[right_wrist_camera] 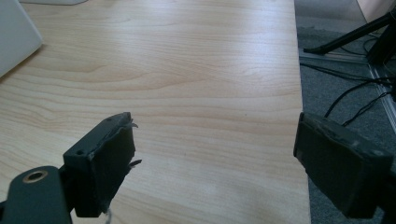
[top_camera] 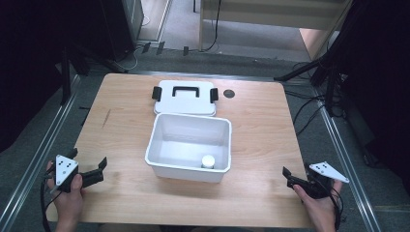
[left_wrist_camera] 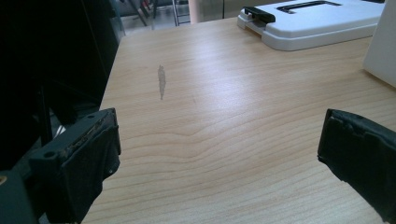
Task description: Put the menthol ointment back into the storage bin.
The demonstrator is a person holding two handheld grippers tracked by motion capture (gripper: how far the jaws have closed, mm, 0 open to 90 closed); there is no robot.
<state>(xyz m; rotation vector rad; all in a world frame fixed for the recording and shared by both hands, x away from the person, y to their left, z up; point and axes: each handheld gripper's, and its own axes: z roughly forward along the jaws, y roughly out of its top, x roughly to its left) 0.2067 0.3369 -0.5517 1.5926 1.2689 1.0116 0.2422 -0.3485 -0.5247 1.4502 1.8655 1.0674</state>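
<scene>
Wooden table (top_camera: pixel 121 111) carries white bin (top_camera: pixel 189 147) at centre, lid (top_camera: pixel 185 97) just behind; left gripper (top_camera: pixel 99 166) & right gripper (top_camera: pixel 288 176) well apart from bin, either side; both jaws wide open, empty.

No legible txt, labels, nos. anywhere; box (top_camera: pixel 189 145), lid (top_camera: pixel 184 98) look unmarked.

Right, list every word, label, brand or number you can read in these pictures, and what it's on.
None can be read.
White bin: plain walls, no print.
White lid with black handle: no visible marking.
Small white container in the bin: too small to tell.
Dark round spot on the table: no legible text.
</scene>
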